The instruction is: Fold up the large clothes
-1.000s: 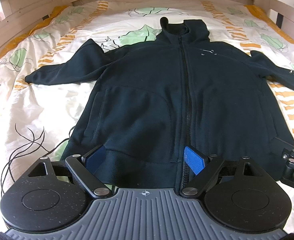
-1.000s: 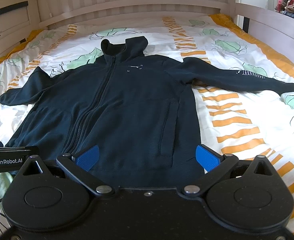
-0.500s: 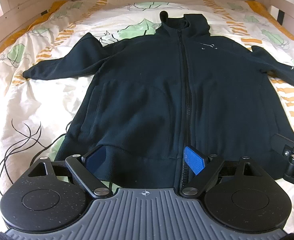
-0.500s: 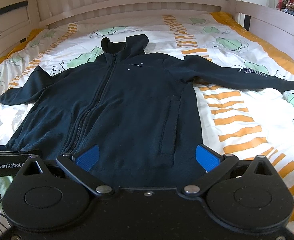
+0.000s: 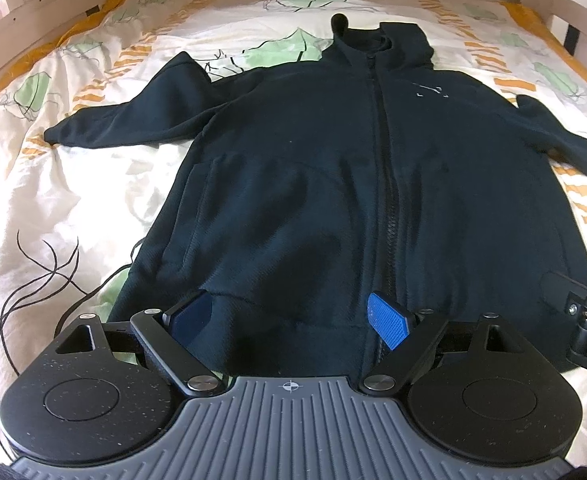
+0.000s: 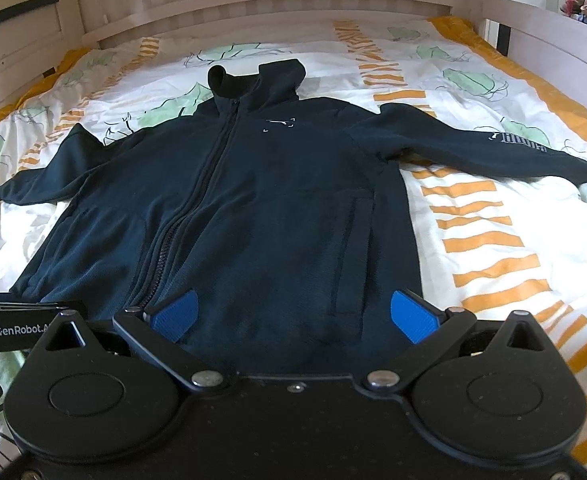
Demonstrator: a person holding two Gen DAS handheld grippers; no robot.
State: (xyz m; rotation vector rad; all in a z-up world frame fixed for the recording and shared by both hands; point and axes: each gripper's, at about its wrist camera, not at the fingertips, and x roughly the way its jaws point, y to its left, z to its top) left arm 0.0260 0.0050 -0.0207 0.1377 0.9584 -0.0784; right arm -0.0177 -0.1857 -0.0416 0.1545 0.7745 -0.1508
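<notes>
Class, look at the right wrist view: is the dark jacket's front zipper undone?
No, the zipper runs closed from the hem up to the collar of the jacket, which lies flat on the bedspread.

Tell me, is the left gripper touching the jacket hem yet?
Cannot tell. In the left wrist view the open left gripper straddles the jacket hem, but the steep angle hides any contact or gap.

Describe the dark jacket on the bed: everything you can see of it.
The jacket is dark navy, fleece-like, with a stand-up collar, a full front zipper closed to the neck, a small white chest mark and side pockets. It lies face up, flat on the leaf-and-stripe printed bedspread, both sleeves spread outward; one sleeve carries pale lettering. It is still unfolded, its hem nearest the cameras. The open left gripper and right gripper frame the hem; contact is unclear.
</notes>
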